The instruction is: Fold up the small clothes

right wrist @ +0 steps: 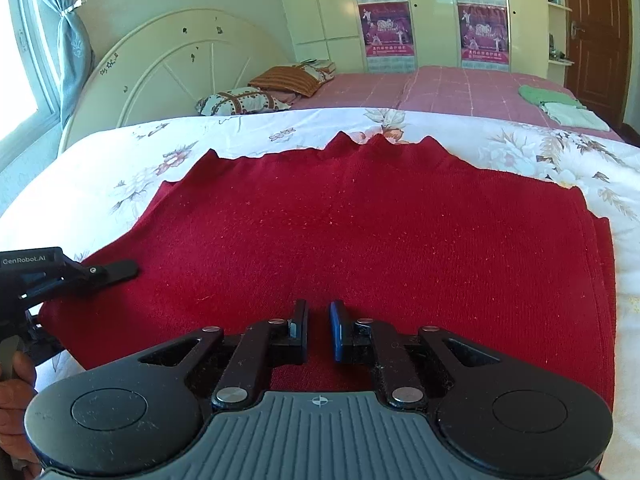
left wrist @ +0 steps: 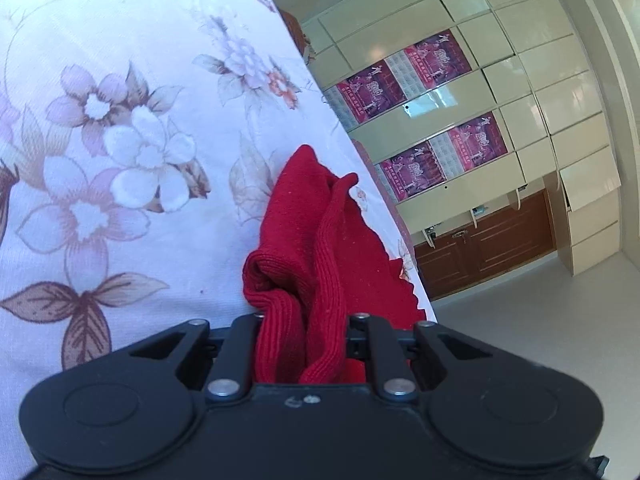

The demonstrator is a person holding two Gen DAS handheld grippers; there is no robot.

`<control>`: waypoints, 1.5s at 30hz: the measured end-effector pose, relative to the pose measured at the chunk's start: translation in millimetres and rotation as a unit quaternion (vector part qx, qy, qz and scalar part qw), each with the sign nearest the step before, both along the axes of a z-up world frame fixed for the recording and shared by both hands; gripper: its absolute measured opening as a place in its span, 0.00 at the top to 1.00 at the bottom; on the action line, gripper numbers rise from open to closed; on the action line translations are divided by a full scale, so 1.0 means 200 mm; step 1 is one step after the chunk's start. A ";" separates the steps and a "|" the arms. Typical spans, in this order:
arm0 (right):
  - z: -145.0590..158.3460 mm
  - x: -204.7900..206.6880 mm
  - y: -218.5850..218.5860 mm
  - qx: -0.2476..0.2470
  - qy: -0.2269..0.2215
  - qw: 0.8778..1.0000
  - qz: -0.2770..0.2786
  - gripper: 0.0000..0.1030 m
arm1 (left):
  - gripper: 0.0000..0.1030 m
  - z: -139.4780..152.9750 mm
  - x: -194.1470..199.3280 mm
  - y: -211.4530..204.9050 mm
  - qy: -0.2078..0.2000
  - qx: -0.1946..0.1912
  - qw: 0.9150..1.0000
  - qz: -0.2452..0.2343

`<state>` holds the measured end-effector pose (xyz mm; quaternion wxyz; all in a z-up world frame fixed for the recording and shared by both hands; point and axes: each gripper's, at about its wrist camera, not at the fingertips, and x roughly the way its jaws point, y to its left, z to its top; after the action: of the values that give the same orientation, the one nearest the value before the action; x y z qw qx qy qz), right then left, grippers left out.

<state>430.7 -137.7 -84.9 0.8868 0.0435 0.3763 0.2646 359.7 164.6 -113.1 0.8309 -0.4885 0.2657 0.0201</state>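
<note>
A red ribbed knitted garment (right wrist: 360, 232) is lying spread flat on the white floral bedsheet (right wrist: 132, 148) of the bed, its lower hem toward the near edge, its scalloped far hem toward the middle. The left gripper (left wrist: 300, 344) is clamping a bunched fold of that red knit, which is rising in ridges straight out from between its jaws; judging by this, it is gripping the left-hand side of the garment so that side can be lifted and carried over for a fold. The right gripper (right wrist: 319, 330) is hanging over the near hem with its jaws drawn nearly together and nothing visibly pinched between the pads, probably waiting to pin or take the cloth.

The right wrist view is showing the whole garment, the left gripper biting at its left edge, and a hand (right wrist: 14, 384) on that tool. The left wrist view is showing only the gathered cloth, the sheet's right-hand edge and the cream wardrobe (left wrist: 500, 80) beyond.
</note>
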 end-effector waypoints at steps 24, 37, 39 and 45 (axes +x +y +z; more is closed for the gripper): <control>0.12 -0.05 -1.19 0.261 0.054 0.948 -0.177 0.21 | 0.45 0.35 0.17 -1.61 -0.036 0.335 0.872 -0.355; 0.11 -0.06 -1.07 0.309 0.095 0.941 -0.098 0.38 | 0.48 0.29 0.21 -0.81 0.015 0.277 0.935 -0.222; 0.09 -0.06 -1.03 0.309 0.108 0.941 -0.089 0.38 | 0.46 0.21 0.21 -0.76 0.031 0.270 0.935 -0.226; 0.03 -0.01 -0.91 0.275 0.134 0.949 -0.071 0.38 | 0.33 0.12 0.21 -0.68 0.036 0.232 0.950 -0.207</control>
<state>429.2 -319.0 -78.3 0.7983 0.3472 0.4003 0.2863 401.4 28.4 -89.9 0.8969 -0.2154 0.3792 -0.0736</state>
